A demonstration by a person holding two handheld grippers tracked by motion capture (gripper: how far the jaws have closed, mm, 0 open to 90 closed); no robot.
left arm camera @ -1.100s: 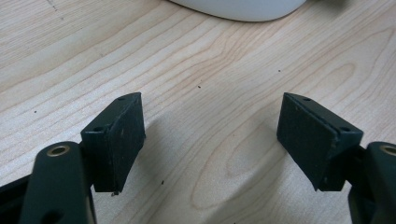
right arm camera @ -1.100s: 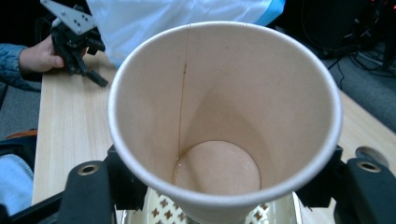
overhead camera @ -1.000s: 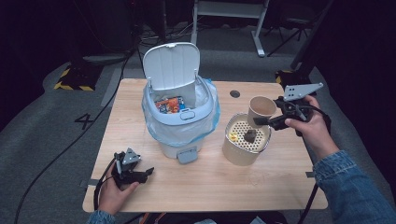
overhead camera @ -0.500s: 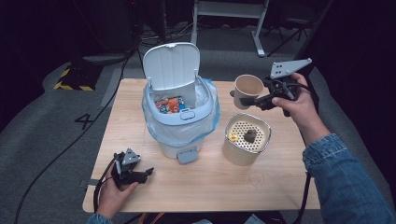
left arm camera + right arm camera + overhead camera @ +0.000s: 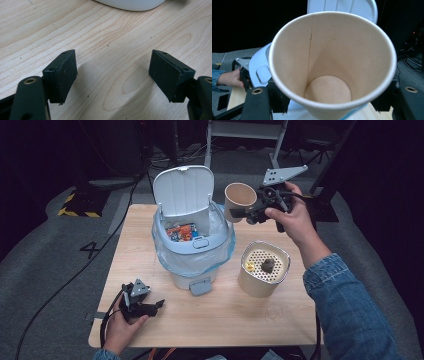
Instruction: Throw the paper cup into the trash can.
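You hold one paper cup (image 5: 239, 200) in your right gripper (image 5: 239, 213), its jaws clamped on the cup's sides though lately easing wider, raised at two o'clock from the one open-lidded bin (image 5: 192, 245). At four o'clock from the bin stands one perforated canister (image 5: 264, 270), two scraps on its top. Your left gripper (image 5: 155, 305) rests on the table (image 5: 225, 320) at seven o'clock, jaws apart, nothing between.

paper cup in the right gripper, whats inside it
The paper cup, held in the right gripper, looks empty: its bare tan wall, seam and round bottom show. The near rim covers a sliver of the bottom, so that part cannot be seen.
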